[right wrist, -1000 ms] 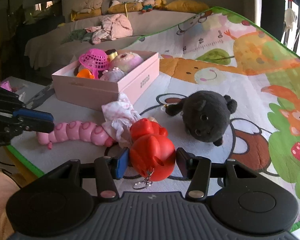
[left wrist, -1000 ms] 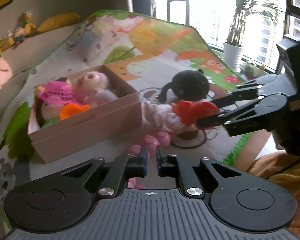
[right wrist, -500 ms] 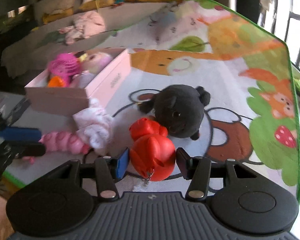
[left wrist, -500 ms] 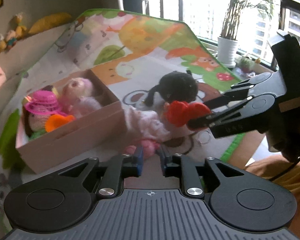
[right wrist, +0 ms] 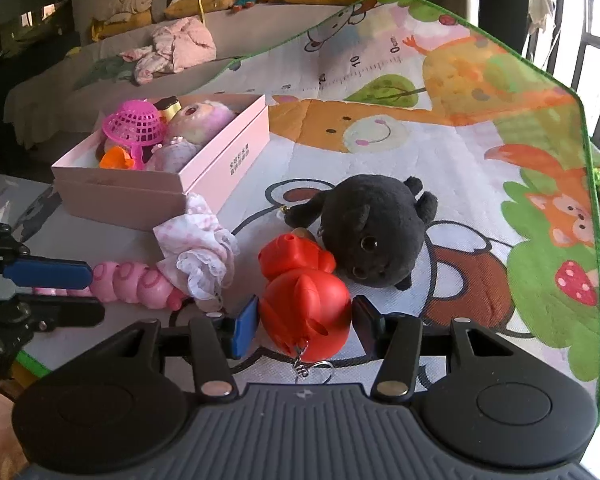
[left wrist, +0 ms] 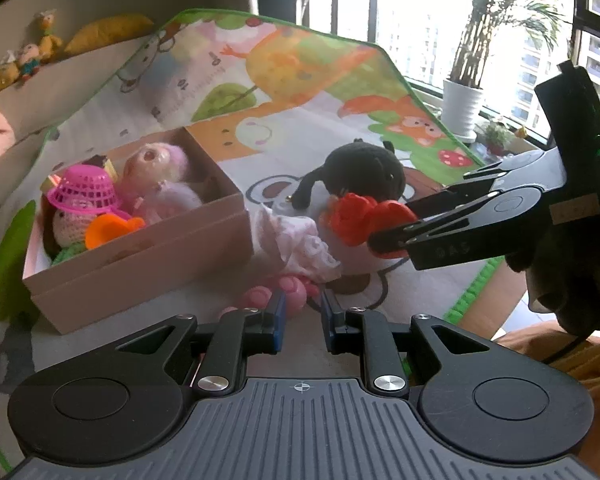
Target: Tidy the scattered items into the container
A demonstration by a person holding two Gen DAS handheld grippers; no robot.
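Right wrist view had the red toy (right wrist: 304, 304) clamped between your right gripper (right wrist: 305, 322) pads, its key ring dangling under it, held above the mat (right wrist: 480, 168) just in front of the black plush (right wrist: 376, 232). So the step in hand, as I read it, was carrying that toy to the pink box (right wrist: 220, 160), which stood well off to the left and already held a pink basket (right wrist: 136, 122), an orange piece and some soft dolls. Your next move called for a swing left over the white cloth (right wrist: 198, 248) and a release above a free gap near the box's front wall; the box looked fairly full, so you needed to pick the spot with care.

Your left gripper (left wrist: 302, 322) was opening, its jaws a little apart with nothing between them, aimed at the pink caterpillar (right wrist: 140, 280) lying just ahead of its tips and touching the cloth. That looked like its next pick.

As for writing, the box's side carried a small block of print, too fine to read from here, possibly Chinese characters. The mat showed a ruler strip marked "10" and "0cm".
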